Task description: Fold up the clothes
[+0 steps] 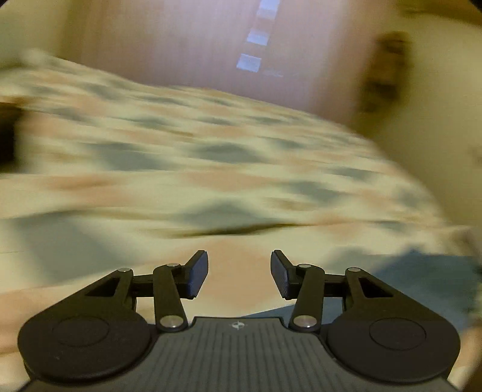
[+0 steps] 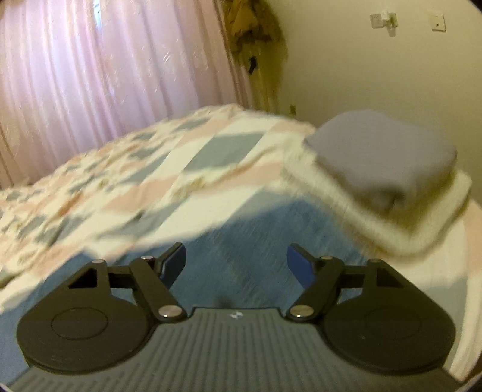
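Left gripper (image 1: 239, 273): jaws apart, nothing between them; it hangs over the bedspread (image 1: 180, 156), whose cream, pink and grey-blue patches are smeared by motion blur. A blue cloth edge (image 1: 421, 280) shows just to the gripper's right, low in the left wrist view; what garment it is cannot be told there.

Right gripper (image 2: 236, 265): jaws apart, empty, poised above a blue denim-like garment (image 2: 256, 256) lying flat on the bed directly ahead of the fingers.

Folded grey garment (image 2: 382, 156): a compact bundle set on top of a folded white garment (image 2: 400, 223), the two stacked on the bed to the right of the blue one, near the wall.

Pink curtain (image 2: 105, 75): hangs behind the bed.

Brown hanging item (image 2: 256, 33): beside the curtain; identity unclear.

Wall sockets (image 2: 382, 18): upper right, on a cream wall (image 2: 361, 69).
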